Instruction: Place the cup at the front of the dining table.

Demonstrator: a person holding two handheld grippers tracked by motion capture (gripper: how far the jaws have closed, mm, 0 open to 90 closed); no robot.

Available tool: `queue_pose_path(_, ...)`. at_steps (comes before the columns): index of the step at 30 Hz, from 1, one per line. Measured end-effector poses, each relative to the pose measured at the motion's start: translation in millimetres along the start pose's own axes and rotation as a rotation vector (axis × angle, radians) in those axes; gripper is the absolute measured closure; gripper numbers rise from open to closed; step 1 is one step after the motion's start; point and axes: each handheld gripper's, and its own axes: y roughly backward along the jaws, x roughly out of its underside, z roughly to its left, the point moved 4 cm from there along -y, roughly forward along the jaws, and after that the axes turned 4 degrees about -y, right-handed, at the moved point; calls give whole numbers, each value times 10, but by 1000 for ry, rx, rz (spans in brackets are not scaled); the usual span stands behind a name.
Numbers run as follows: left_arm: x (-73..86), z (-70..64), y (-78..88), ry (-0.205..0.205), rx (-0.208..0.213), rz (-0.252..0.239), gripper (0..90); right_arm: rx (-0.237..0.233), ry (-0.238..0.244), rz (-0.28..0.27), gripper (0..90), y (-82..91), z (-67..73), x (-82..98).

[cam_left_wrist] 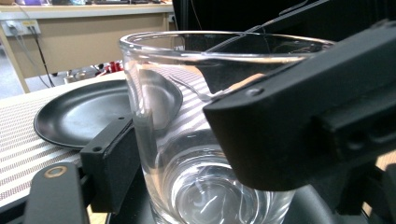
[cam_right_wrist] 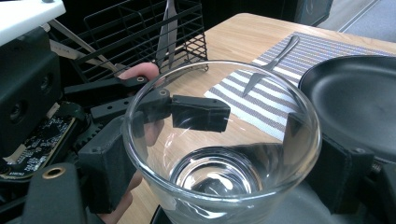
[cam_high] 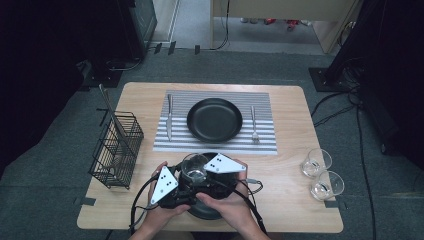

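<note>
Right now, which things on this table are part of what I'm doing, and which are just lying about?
In the job:
glass
right hand-held gripper, clamped on the glass
left hand-held gripper, at the glass
small dark dish under the glass

Lying about:
black plate
knife
fork
striped mat
wire basket
two spare glasses

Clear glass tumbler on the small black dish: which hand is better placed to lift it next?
Right, probably. The right tongs straddle the clear glass tumbler, a pad against each side of its wall. The left tongs reach its rim, but their grip is unclear.
</note>
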Motion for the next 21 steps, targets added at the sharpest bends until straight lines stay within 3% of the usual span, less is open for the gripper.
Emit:
queue_pose_path(14, 6, 4, -20, -35, -12, -19, 214, 3, -11, -8, 190, 0, -12, -9)
queue_pose_path(21, -15, -1, 6, -44, -30, 0, 212, -2, -4, -7, 190, -11, 13, -8)
